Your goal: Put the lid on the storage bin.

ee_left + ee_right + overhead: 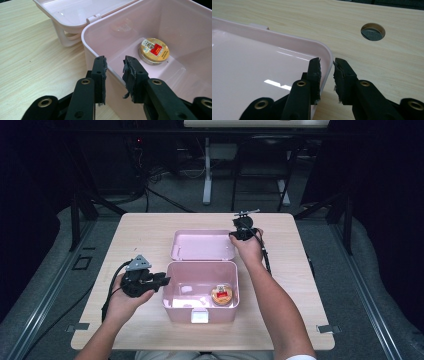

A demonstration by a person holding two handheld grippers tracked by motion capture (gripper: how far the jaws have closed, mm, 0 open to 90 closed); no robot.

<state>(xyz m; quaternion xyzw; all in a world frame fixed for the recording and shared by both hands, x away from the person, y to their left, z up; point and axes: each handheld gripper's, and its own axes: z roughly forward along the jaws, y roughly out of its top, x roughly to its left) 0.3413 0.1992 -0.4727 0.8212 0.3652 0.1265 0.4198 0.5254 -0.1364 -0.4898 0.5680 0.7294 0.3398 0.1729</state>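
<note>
A pink box [200, 292] stands open near the middle of the counter [300, 320], its lid [202, 245] folded flat behind it on the far side. Inside the box, in its right front corner as the high view has it, lies a round gold tin [222, 294] with a red label.

The work in hand looks like closing the lid, and the relation that matters is the lid's rim against the right gripper [327, 67]. In the right gripper view the two fingers [314, 72] stand a little apart, one over the inside of the lid and the other outside it, with the lid's rounded corner rim [328, 56] in the gap between them. They do not look clamped on it yet; the rim seems just beside the pads rather than pinched. The lid's long axis runs left to right, parallel to the box, so swinging it shut means lifting this far right corner up and back toward the person.

The left gripper [115, 66] is at the box's left wall. Its fingers are likewise slightly open and astride the wall's top edge [100, 56], holding nothing firmly as far as I can judge; it seems placed to steady the box.

The left gripper view shows the tin [153, 51] and the hinge clip [93, 18] plainly. The right gripper view adds a round cable hole [373, 31] in the counter beyond the lid.
</note>
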